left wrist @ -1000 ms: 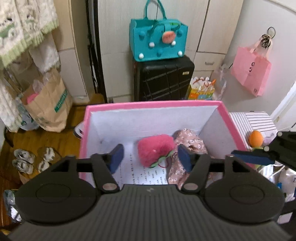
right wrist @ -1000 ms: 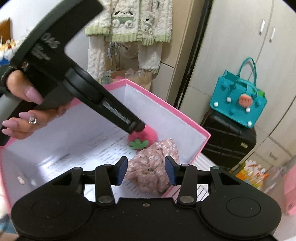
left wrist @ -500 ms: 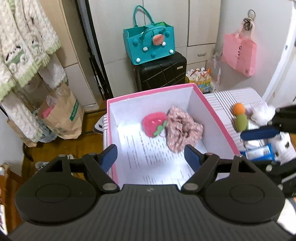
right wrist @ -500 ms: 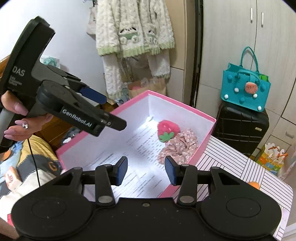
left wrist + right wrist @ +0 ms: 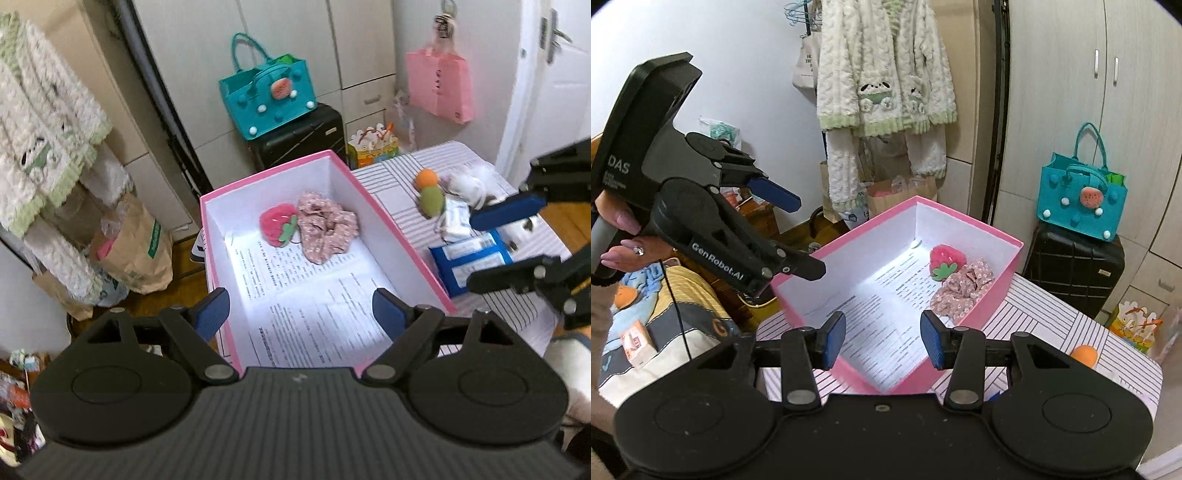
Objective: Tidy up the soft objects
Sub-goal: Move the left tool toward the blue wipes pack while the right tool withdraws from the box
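A pink box point(image 5: 402, 236) point(image 5: 1004, 280) with white walls stands on the striped table. At its far end lie a pink plush strawberry point(image 5: 277, 223) point(image 5: 946, 259) and a floral pink cloth point(image 5: 327, 227) point(image 5: 962, 288). My left gripper point(image 5: 301, 314) is open and empty above the box's near end; it also shows in the right wrist view point(image 5: 809, 236). My right gripper point(image 5: 882, 341) is open and empty, over the near edge of the box. An orange ball point(image 5: 426, 178) point(image 5: 1084, 355), a green soft object point(image 5: 431, 199) and a white fluffy item point(image 5: 469, 184) lie on the table right of the box.
Blue-and-white packets point(image 5: 469, 264) lie on the striped table point(image 5: 399, 177). A teal bag point(image 5: 267, 103) sits on a black suitcase point(image 5: 299, 142) behind. A paper bag point(image 5: 136, 251) stands on the floor at left. A pink bag point(image 5: 439, 86) hangs at right.
Both grippers have pulled back and up from the box's far end, leaving the strawberry and cloth inside. The left gripper has opened wider. The right gripper has swung out over the table.
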The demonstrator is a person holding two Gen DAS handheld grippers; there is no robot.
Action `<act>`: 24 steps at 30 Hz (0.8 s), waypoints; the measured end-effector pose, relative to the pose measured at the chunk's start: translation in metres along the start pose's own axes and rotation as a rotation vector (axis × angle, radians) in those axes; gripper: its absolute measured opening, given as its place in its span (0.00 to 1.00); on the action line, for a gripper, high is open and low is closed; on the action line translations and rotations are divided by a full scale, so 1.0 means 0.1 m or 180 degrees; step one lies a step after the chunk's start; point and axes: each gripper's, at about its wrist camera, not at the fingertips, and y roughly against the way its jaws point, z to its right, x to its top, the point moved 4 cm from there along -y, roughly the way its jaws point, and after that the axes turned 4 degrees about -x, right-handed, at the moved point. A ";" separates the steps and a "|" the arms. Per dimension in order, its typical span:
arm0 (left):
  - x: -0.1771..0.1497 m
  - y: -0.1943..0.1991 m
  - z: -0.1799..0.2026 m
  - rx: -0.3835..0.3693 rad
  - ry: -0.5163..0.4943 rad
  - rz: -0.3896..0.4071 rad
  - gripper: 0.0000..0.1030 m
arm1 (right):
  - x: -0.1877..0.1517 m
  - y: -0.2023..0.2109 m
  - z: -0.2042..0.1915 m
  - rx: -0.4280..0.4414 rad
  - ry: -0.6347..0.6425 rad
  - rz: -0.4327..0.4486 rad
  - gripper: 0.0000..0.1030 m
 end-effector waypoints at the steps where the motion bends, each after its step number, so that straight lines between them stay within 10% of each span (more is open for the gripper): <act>1: -0.03 0.03 0.04 -0.0001 -0.0038 0.0014 0.83 | -0.02 0.04 -0.02 0.0016 0.0009 0.0015 0.49; 24: -0.56 0.10 0.91 -0.0472 -0.0480 -0.0109 0.83 | -0.95 0.57 -0.05 -0.0182 -0.0150 -0.0111 0.50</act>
